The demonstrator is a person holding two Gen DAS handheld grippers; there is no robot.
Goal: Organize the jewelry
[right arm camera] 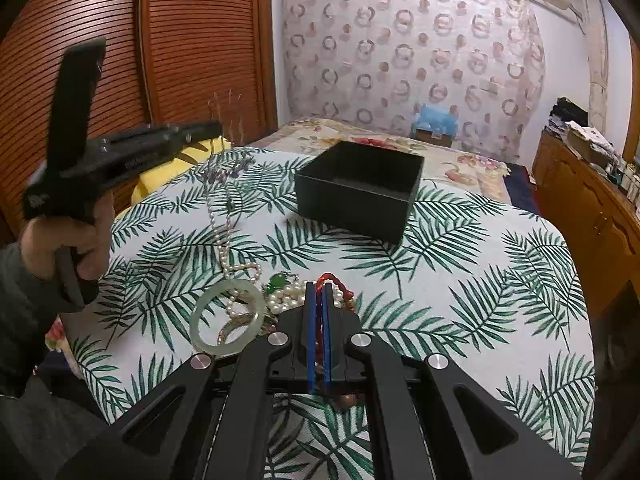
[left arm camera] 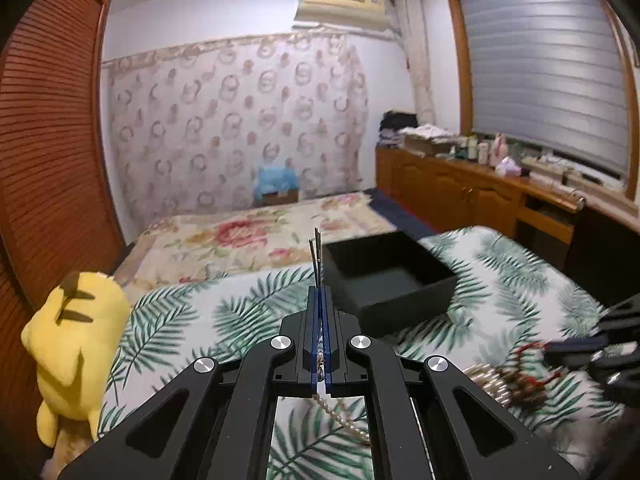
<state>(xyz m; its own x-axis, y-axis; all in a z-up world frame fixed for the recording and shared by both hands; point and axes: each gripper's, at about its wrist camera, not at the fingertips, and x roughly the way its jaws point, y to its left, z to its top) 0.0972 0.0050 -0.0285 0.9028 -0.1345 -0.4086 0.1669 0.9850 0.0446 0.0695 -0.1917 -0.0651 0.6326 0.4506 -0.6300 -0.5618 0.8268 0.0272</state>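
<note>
An open black box [left arm camera: 386,274] [right arm camera: 360,188] stands on the leaf-print cover. My left gripper [left arm camera: 320,292] is shut on a pearl necklace [left arm camera: 344,416]; it is raised left of the box, and the strand [right arm camera: 224,220] hangs from it down to the jewelry pile. My right gripper [right arm camera: 322,288] is shut on a red bead string [right arm camera: 334,282] at the pile. The pile holds a pale jade bangle [right arm camera: 228,318], pearls [right arm camera: 286,298] and a green pendant [right arm camera: 277,282]. In the left wrist view the pile [left arm camera: 508,380] lies at right beside the right gripper [left arm camera: 592,350].
A yellow plush toy [left arm camera: 76,344] sits at the cover's left edge. A floral bedspread [left arm camera: 248,236] lies beyond the box. A wooden cabinet [left arm camera: 472,188] with clutter runs along the right wall. Slatted wooden doors [right arm camera: 180,40] stand at left.
</note>
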